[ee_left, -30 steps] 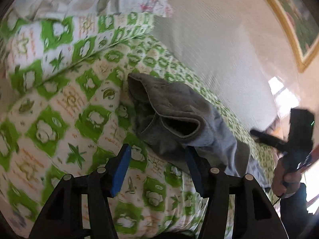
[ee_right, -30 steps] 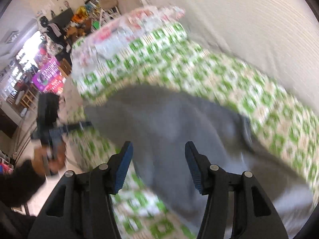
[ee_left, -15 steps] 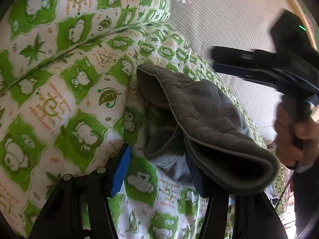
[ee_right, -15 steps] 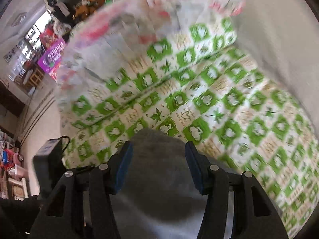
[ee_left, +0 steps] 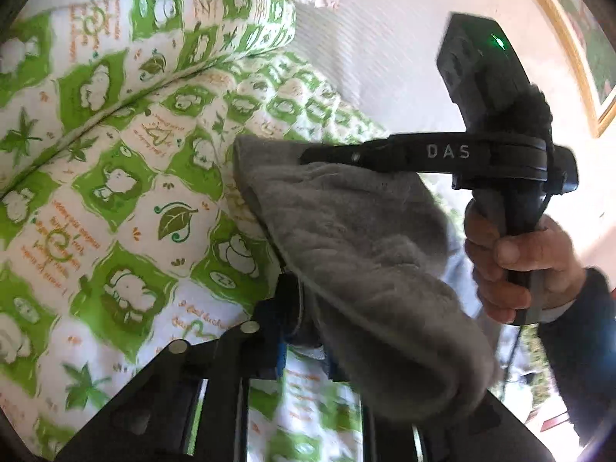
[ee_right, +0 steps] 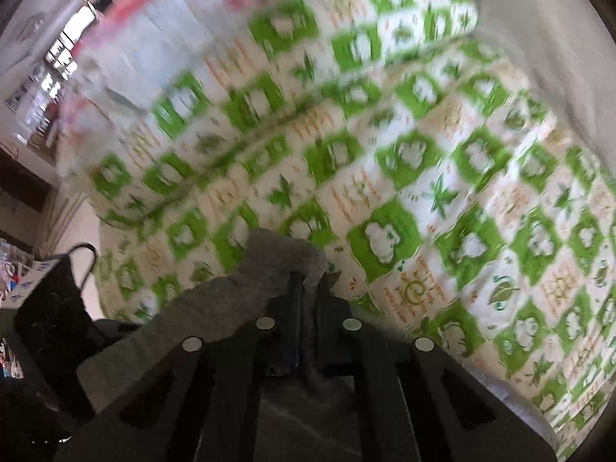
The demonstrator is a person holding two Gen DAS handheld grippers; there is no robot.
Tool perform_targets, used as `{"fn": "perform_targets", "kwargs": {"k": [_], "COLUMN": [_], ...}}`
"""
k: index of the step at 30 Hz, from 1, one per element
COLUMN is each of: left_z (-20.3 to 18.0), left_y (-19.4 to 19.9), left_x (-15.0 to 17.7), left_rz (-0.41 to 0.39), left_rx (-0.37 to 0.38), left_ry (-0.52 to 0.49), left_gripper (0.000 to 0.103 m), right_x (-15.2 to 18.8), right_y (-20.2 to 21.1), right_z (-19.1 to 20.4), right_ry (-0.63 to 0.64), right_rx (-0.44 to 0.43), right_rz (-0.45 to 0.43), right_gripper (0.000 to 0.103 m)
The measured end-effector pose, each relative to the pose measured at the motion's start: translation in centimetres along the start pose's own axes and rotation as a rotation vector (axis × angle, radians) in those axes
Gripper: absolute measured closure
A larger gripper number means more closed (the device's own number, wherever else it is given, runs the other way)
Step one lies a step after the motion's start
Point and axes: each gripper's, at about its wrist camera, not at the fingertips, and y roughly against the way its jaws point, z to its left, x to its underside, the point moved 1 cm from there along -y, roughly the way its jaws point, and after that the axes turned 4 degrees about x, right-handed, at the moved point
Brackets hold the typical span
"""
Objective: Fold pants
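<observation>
Grey fleece pants [ee_left: 358,238] hung bunched between both tongs above the green-and-white patterned bedspread [ee_left: 115,200]: the left gripper [ee_left: 304,304] was pinched tight on one waistband corner, and the right gripper [ee_right: 304,292] clamped the other, cloth spilling over its tips. This looked like the lift-and-spread step; the next move probably called for drawing the grippers apart, then laying the fabric flat.

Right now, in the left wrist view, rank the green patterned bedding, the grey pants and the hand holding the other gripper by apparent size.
1. Green patterned bedding, largest.
2. Grey pants; partly inflated by nearness to the camera.
3. Hand, smallest.
</observation>
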Motion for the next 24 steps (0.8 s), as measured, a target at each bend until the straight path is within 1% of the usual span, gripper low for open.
{"fn": "perform_targets", "kwargs": {"k": [1,2,5,7,9,10,11,13,14,16,17,18,19,20,21,22,23,24], "left_z": [-0.8,-1.9,-5.0,-5.4,-4.2,-2.9,-1.6,1.1,2.0,2.8,2.8,2.7,2.3,1.8,1.4,1.1,0.3,-0.5], "left_y": [1.0,2.1,5.5,6.8,7.0,6.4,5.5,3.6,3.3,3.7,4.7,5.4,6.5,7.2,8.2,8.8,9.1,9.5], "left_x": [-0.3,-0.5,-1.0,-1.4,-1.5,-1.3,-1.1,0.4,1.2,1.8,1.8,1.8,1.5,1.1,1.1,0.9,0.4,0.3], "left_rz": [-0.005,-0.018,-0.056,-0.076,-0.072,-0.045,-0.014,0.065,0.088,0.090,0.071,0.055,0.029,0.009,-0.003,-0.010,-0.019,-0.025], "left_rx": [0.029,0.035,0.009,-0.016,-0.059,-0.083,-0.093,-0.112,-0.141,-0.139,-0.142,-0.156,-0.179,-0.191,-0.184,-0.172,-0.151,-0.136], "left_ry": [-0.009,-0.034,-0.126,-0.133,-0.102,-0.071,-0.034,0.033,0.050,0.089,0.100,0.093,0.071,0.057,0.048,0.043,0.034,0.019], "left_gripper": [0.094,0.094,0.094,0.094,0.094,0.094,0.094,0.093,0.091,0.084,0.082,0.082,0.082,0.082,0.082,0.079,0.072,0.069], "right_x": [-0.1,-0.4,-1.3,-2.0,-2.2,-2.1,-2.0,-1.6,-1.3,-0.6,-0.4,-0.2,0.0,0.1,0.7,1.4,2.3,3.3], "right_y": [1.0,2.4,4.6,4.7,3.4,2.2,1.0,-1.5,-2.5,-2.7,-2.2,-1.4,0.1,1.4,2.8,4.4,5.8,7.0], "right_z": [0.2,0.4,0.5,0.1,-0.1,-0.3,-0.9,-1.3,-1.4,-1.5,-1.4,-1.2,-0.9,-0.6,-0.6,-0.5,-0.4,-0.5], "right_ry": [-0.004,-0.013,-0.044,-0.086,-0.119,-0.136,-0.156,-0.196,-0.223,-0.261,-0.264,-0.258,-0.248,-0.243,-0.243,-0.242,-0.240,-0.241], "right_rx": [-0.008,-0.022,0.000,0.012,0.045,0.052,0.043,0.015,0.010,-0.028,-0.036,-0.037,-0.044,-0.059,-0.070,-0.077,-0.079,-0.072], "right_rz": [-0.030,-0.073,-0.165,-0.199,-0.195,-0.181,-0.152,-0.090,-0.067,-0.057,-0.066,-0.084,-0.113,-0.138,-0.163,-0.192,-0.221,-0.243], "right_gripper": [0.096,0.096,0.096,0.096,0.096,0.096,0.094,0.090,0.090,0.089,0.088,0.088,0.083,0.074,0.067,0.055,0.049,0.049]}}
